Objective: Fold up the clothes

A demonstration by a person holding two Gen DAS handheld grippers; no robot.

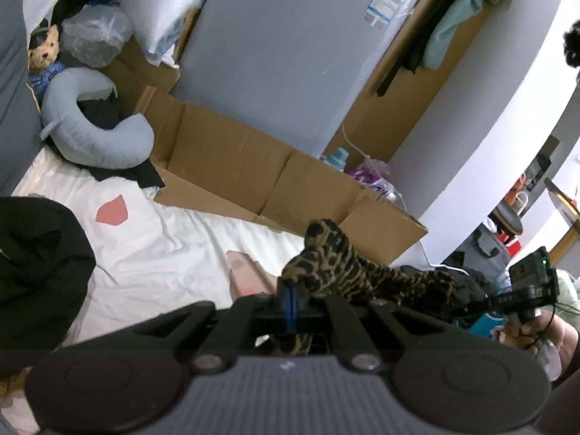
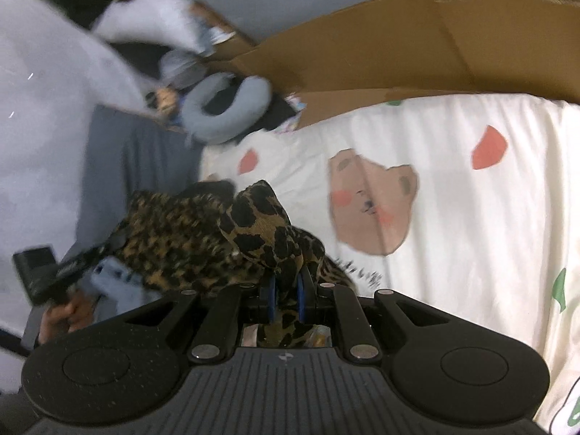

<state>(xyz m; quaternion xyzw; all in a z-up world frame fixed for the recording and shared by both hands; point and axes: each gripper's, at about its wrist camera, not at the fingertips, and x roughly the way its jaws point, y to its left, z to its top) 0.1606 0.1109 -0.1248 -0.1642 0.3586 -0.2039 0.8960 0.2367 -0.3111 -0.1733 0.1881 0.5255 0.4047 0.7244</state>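
Left hand-held gripper (image 1: 291, 299) pinches one end of the leopard-print fabric garment (image 1: 348, 272); right hand-held gripper (image 2: 286, 299) pinches the other. Garment hangs bunched between them above the cartoon-bear bedsheet (image 2: 453, 217); no flat fold visible.

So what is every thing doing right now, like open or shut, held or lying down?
Left hand-held gripper: shut on the leopard-print cloth.
Right hand-held gripper: shut on the same cloth.
Leopard-print cloth: bunched, lifted above the bed between both grippers.
Cardboard box: flaps open, flattened along the bed edge.
Bed sheet: spread flat, slightly wrinkled.
Neck pillow: lying curled by the box.
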